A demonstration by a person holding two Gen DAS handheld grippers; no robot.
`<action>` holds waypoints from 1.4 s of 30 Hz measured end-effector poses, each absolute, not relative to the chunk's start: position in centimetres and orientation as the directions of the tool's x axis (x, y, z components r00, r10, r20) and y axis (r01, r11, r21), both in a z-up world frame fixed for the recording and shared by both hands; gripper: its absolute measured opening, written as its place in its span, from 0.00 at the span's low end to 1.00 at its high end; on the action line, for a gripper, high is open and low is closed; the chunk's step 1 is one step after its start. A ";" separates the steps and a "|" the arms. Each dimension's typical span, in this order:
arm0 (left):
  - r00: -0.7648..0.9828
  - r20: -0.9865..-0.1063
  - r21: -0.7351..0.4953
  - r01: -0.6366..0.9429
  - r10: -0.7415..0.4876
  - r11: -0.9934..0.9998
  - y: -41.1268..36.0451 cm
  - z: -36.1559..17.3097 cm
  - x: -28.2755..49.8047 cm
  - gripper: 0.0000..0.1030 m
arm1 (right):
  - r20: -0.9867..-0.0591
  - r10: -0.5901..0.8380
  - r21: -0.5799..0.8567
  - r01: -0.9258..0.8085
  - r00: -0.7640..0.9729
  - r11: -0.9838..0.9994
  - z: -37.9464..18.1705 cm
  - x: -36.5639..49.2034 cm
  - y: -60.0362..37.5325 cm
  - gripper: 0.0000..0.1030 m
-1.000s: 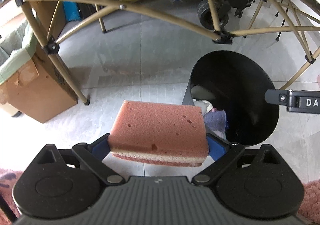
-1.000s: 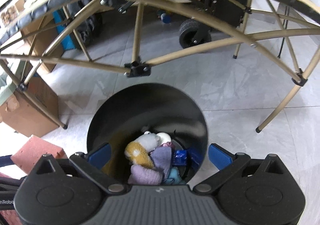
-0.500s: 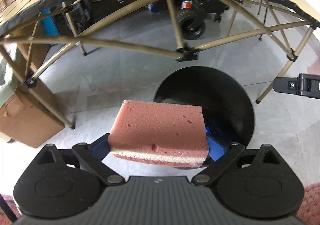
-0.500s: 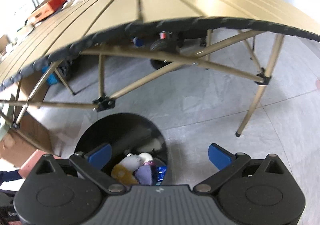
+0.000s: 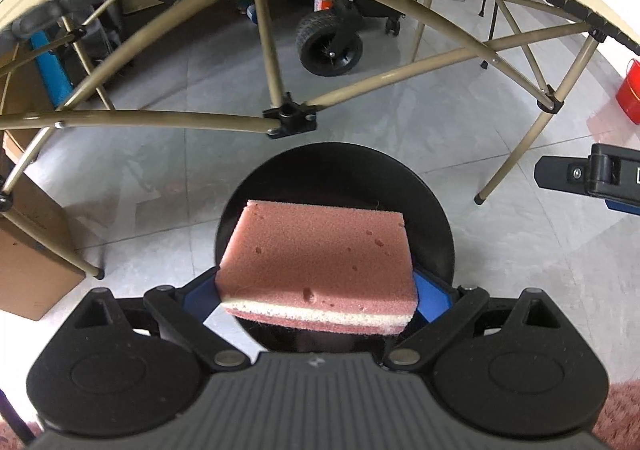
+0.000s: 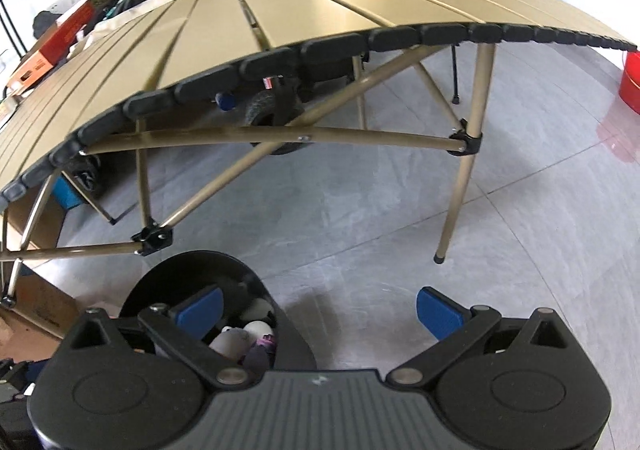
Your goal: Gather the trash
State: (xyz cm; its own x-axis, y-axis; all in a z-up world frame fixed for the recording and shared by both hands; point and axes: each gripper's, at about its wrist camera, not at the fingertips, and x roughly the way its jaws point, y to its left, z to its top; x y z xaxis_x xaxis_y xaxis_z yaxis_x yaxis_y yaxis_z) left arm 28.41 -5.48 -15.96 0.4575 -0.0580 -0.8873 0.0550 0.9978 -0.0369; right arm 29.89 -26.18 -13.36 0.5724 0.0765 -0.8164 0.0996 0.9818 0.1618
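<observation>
Sponge (image 5: 316, 250) pinched in left claw (image 5: 316, 298) above bin (image 5: 436, 218); right claw (image 6: 318, 308) spread, empty.

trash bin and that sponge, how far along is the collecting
Done: the black bin already holds several pieces of trash. In hand: the left gripper grips the pink sponge right above the bin opening, not yet dropped. Left: release it. The right gripper is open and empty.
</observation>
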 end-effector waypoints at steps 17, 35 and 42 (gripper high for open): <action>0.406 -0.908 -0.084 0.059 -0.101 0.995 -6.9 -18.2 30.4 0.98 | -0.840 0.031 0.123 0.133 0.542 0.983 -14.7 30.4 -26.5 1.00; 0.436 -0.897 -0.055 0.050 -0.071 0.997 -6.1 -18.0 29.7 1.00 | -0.831 0.048 0.128 0.108 0.554 0.986 -14.4 30.3 -26.1 1.00; 0.522 -0.852 -0.032 0.047 -0.052 0.998 -4.7 -16.0 28.0 1.00 | -0.797 0.089 0.149 0.052 0.597 0.987 -13.4 29.5 -25.4 1.00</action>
